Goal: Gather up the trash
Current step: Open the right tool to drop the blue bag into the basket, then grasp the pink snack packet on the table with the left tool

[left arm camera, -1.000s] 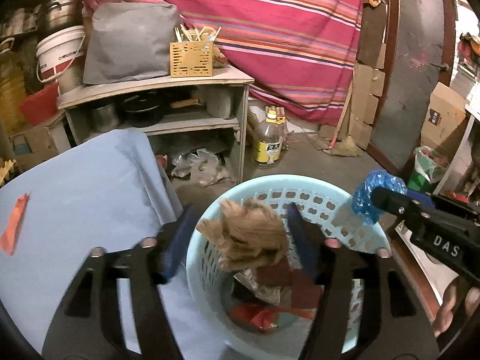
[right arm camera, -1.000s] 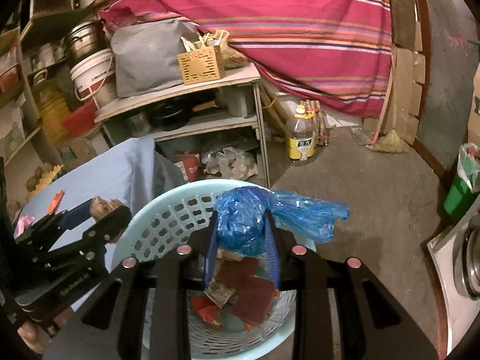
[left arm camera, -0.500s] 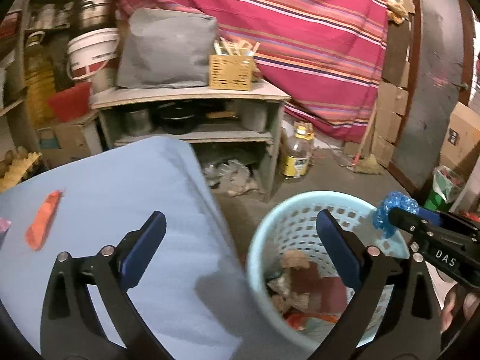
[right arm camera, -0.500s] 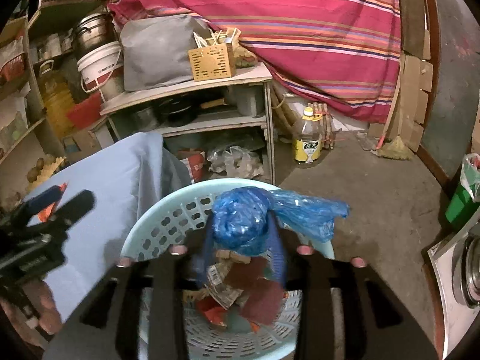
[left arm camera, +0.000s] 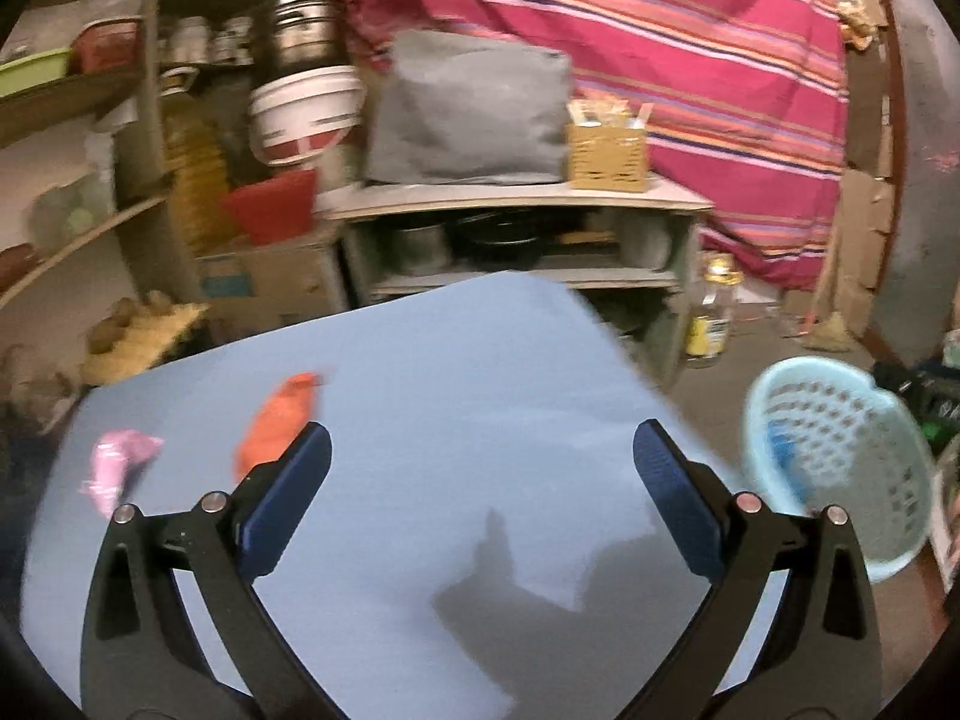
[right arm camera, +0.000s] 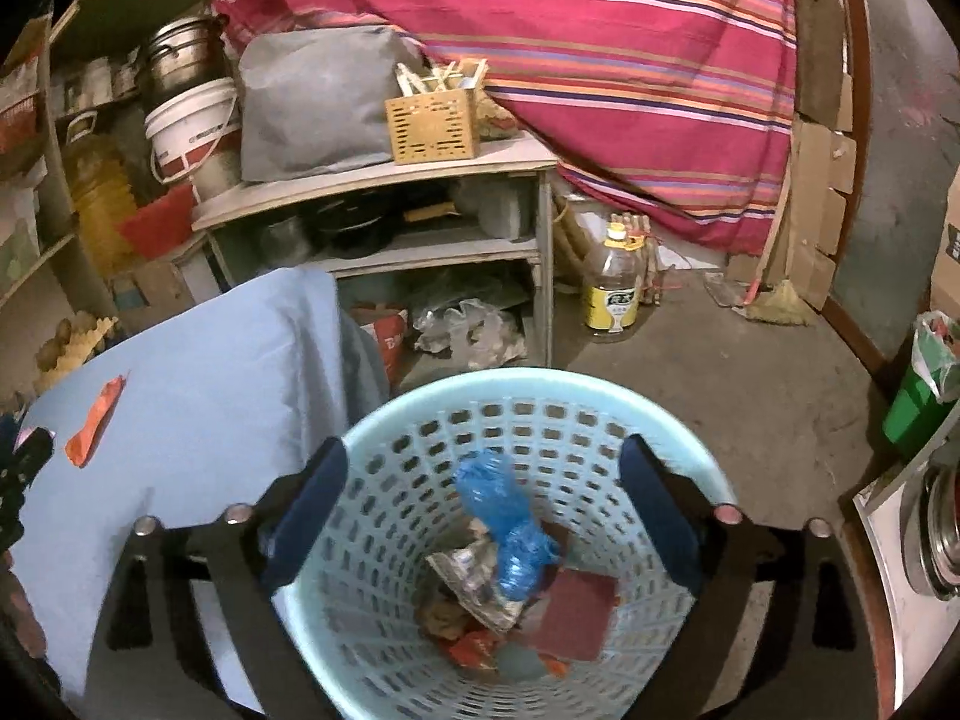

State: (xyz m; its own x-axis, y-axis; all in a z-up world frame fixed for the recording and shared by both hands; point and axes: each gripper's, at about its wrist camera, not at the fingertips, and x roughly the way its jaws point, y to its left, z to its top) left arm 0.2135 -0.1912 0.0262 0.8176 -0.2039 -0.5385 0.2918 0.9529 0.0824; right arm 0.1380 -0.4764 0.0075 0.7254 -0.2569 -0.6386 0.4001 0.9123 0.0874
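Two scraps of trash are left on the blue table (left arm camera: 456, 420): a pink wrapper (left arm camera: 117, 468) near its left edge and an orange wrapper (left arm camera: 279, 420) just right of it, beside the left pad of the left gripper (left arm camera: 480, 498). That gripper hangs over the table with its jaws spread wide and nothing between them. Both scraps look thin, light and crumpled, likely soft enough to flatten under the pads and slippery if pinched at a tip, so the bunched middle seems the better hold. The orange one is a long strip, its axis slanting from lower left up toward the right in the left wrist view; blur hides the pink one's lie. Further right, the right gripper (right arm camera: 483, 516) hovers above the pale blue basket (right arm camera: 708, 474), jaws opening and empty, with the blue plastic bag (right arm camera: 504, 522) among other rubbish inside
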